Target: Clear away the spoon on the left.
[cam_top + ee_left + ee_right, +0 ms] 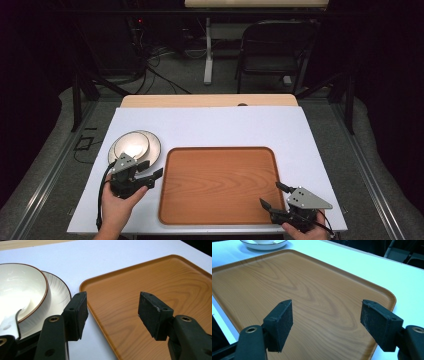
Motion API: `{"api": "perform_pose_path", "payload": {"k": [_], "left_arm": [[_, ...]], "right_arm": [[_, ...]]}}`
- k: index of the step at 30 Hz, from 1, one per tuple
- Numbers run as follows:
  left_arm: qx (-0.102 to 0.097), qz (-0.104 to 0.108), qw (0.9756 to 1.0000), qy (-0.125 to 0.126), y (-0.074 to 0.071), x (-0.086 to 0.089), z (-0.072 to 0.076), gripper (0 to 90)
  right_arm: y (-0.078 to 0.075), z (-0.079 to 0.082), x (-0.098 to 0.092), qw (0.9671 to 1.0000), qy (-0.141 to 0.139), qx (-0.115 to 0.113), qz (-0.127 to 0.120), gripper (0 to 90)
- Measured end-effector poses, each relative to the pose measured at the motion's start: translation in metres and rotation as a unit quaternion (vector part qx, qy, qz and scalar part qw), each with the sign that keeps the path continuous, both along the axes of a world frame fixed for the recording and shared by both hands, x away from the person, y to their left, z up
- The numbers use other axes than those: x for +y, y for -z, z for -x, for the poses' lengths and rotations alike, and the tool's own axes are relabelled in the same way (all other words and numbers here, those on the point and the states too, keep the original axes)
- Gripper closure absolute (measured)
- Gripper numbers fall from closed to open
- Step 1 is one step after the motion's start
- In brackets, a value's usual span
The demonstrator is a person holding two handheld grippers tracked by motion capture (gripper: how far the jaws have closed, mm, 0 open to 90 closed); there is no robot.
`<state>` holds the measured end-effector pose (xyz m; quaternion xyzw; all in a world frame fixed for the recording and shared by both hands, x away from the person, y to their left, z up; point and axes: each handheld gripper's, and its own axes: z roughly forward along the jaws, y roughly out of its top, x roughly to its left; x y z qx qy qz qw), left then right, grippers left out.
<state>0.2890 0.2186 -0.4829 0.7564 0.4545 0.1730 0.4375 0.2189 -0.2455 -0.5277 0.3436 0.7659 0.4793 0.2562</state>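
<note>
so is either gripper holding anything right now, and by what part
Nothing is held. The left gripper stands open beside the bowl, and the right gripper stands open over the wooden tray.

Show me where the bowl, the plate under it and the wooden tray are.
bowl (17, 285), left gripper view, inner wall.
plate (60, 293), left gripper view, bare rim.
tray (220, 182), high view, bare floor.
</note>
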Motion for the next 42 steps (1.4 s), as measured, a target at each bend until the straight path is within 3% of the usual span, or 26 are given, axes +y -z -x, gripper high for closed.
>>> {"api": "perform_pose_path", "payload": {"k": [10, 16, 22, 29, 37, 42], "left_arm": [[0.001, 0.0, 0.9999, -0.015, -0.016, 0.008, -0.007, 42.6], [0.01, 0.016, 0.9994, -0.028, -0.023, 0.017, -0.012, 43.5], [0.023, 0.03, 0.9984, -0.041, -0.029, 0.026, -0.016, 48.1], [0.034, 0.031, 0.9972, -0.059, -0.036, 0.033, -0.021, 52.2], [0.073, 0.014, 0.9947, -0.07, -0.045, 0.04, -0.03, 58.4], [0.105, 0.001, 0.9908, -0.085, -0.045, 0.046, -0.039, 64.9]], "right_arm": [[-0.002, 0.001, 0.0, 0.9997, -0.012, 0.009, -0.021, 25.4], [-0.003, 0.002, 0.001, 0.9992, -0.025, 0.01, -0.028, 21.8], [-0.003, 0.003, 0.001, 0.9992, -0.031, 0.002, -0.023, 19.8], [-0.003, 0.002, 0.001, 0.9994, -0.026, -0.002, -0.021, 19.9], [-0.002, 0.003, 0.002, 0.9995, -0.029, 0.004, -0.014, 19.9], [-0.002, 0.003, 0.002, 0.9995, -0.029, 0.004, -0.011, 19.9]]}}
